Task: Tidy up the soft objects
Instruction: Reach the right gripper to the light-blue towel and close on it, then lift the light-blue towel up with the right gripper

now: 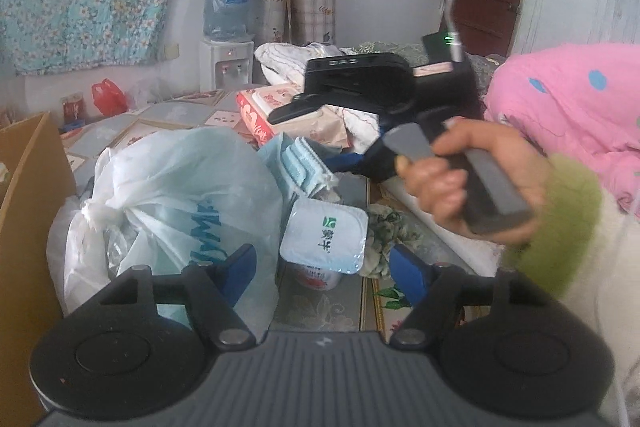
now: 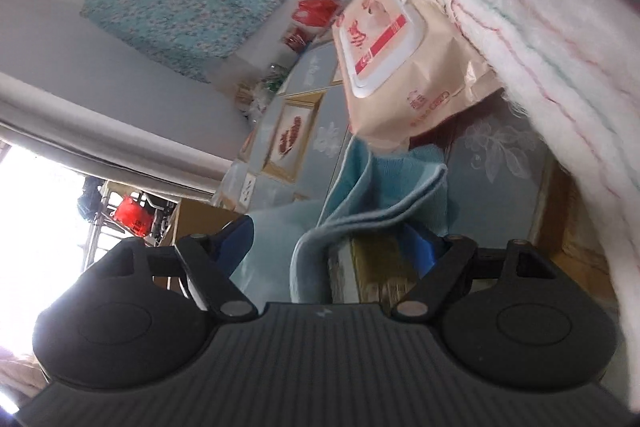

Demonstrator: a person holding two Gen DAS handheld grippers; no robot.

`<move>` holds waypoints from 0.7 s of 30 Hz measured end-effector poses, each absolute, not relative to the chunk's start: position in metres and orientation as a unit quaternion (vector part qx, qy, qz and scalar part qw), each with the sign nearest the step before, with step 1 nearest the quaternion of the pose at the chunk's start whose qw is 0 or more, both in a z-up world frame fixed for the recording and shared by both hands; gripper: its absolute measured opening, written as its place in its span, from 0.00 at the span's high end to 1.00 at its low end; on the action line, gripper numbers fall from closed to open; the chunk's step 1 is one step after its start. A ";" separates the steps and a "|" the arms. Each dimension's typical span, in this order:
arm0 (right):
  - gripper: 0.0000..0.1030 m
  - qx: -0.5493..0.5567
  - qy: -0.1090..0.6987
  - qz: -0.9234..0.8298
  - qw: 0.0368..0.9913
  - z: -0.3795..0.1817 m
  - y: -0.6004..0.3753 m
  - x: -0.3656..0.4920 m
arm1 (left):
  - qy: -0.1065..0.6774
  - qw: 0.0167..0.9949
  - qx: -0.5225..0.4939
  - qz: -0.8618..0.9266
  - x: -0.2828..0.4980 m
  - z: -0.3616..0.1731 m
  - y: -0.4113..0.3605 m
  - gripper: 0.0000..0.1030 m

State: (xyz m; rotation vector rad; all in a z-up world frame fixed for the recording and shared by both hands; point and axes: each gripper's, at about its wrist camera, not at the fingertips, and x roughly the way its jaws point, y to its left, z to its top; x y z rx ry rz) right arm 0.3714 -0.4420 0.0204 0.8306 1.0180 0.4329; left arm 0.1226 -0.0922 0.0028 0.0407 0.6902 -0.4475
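In the left wrist view my left gripper is open and empty, its blue fingers either side of a yogurt cup. A knotted white plastic bag lies left of it and a folded light-blue cloth behind it. The right gripper, held in a hand, reaches over the wet-wipes pack. In the rolled right wrist view my right gripper stands open around the folded light-blue cloth. The wet-wipes pack and a striped white towel lie beyond.
A cardboard box stands at the left. A red tissue pack and a white towel lie further back on the patterned table. A pink quilt is at the right, a water dispenser behind.
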 end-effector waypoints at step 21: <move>0.89 0.371 0.447 0.203 0.788 0.013 -0.414 0.406 | 0.339 0.915 -0.021 -0.220 0.108 0.001 -0.060 0.27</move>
